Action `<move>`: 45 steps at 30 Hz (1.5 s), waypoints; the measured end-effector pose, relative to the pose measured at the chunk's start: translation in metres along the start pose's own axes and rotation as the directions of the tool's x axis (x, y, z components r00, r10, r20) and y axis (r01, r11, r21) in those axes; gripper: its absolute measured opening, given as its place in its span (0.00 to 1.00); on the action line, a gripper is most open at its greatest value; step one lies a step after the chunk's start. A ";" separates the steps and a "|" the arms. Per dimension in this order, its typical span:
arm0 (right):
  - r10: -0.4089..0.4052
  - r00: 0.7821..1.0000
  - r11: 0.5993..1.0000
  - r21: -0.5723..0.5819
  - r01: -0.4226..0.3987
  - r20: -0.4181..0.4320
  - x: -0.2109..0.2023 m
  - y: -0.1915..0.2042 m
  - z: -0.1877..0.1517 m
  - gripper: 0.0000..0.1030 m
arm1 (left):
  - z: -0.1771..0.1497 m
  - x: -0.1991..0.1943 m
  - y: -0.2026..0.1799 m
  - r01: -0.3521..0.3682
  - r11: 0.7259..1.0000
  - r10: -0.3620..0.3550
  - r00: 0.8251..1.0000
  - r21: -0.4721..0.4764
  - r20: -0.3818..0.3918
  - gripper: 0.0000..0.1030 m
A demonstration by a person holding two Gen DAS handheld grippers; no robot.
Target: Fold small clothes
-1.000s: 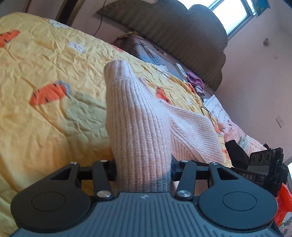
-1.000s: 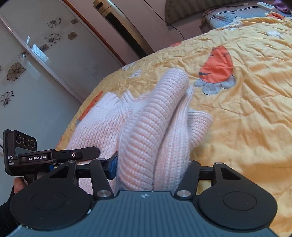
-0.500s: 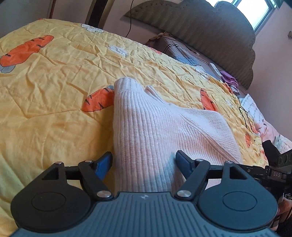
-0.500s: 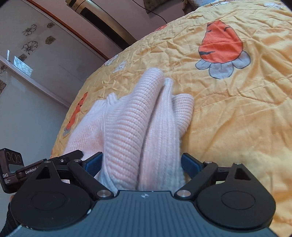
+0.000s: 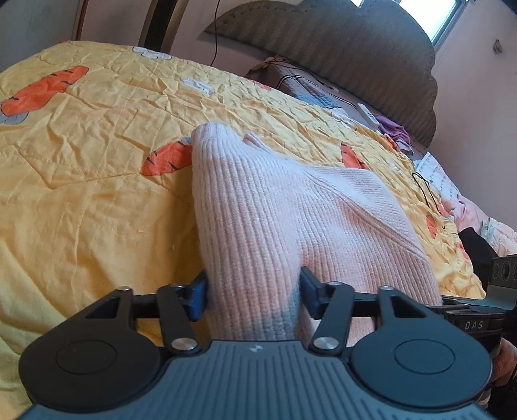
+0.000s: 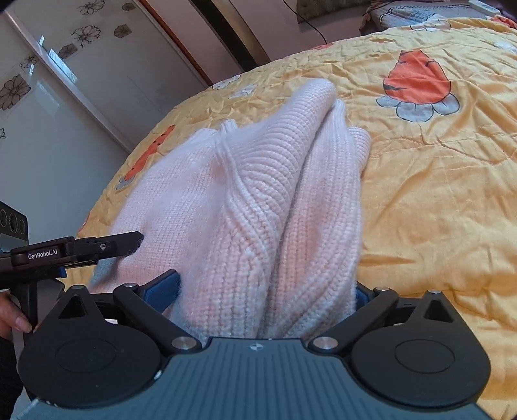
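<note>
Bedroom, daylit. Bed covered by a creased yellow quilt [image 5: 97, 200] printed with orange carrots [image 6: 416, 77] and small white motifs. At the head, a scalloped, ribbed grey-brown headboard [image 5: 349, 55] against a pale pinkish wall [image 5: 478, 106]. Window [image 5: 446, 22] at upper right, bright, overexposed. Dark cable [image 5: 215, 35] hanging down the wall beside the headboard. Striped grey pillow [image 5: 303, 89], white remote [image 5: 366, 114] and purple cloth [image 5: 392, 127] lying near the head. On the opposite side, pale glossy wardrobe doors [image 6: 64, 106] with flower decals, reflecting light; dark vertical door frame [image 6: 232, 35] adjoining.
</note>
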State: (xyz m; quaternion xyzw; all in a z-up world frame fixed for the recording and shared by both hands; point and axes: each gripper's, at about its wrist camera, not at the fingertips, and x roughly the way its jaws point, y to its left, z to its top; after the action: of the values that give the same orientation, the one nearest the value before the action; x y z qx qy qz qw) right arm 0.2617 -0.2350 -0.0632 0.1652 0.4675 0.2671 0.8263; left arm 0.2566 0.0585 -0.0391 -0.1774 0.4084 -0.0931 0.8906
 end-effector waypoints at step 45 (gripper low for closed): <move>-0.488 0.830 0.816 -0.197 0.543 0.269 -0.069 0.088 -0.102 0.98 | -0.119 -0.072 -0.037 -0.328 0.931 0.298 0.936 0.157 0.188 0.81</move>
State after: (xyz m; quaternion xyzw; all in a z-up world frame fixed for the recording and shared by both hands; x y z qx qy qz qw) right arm 0.1198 -0.2032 -0.0219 -0.0538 0.3666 0.0737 0.9259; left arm 0.1182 0.0179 -0.0463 -0.0327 0.3477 0.0274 0.9367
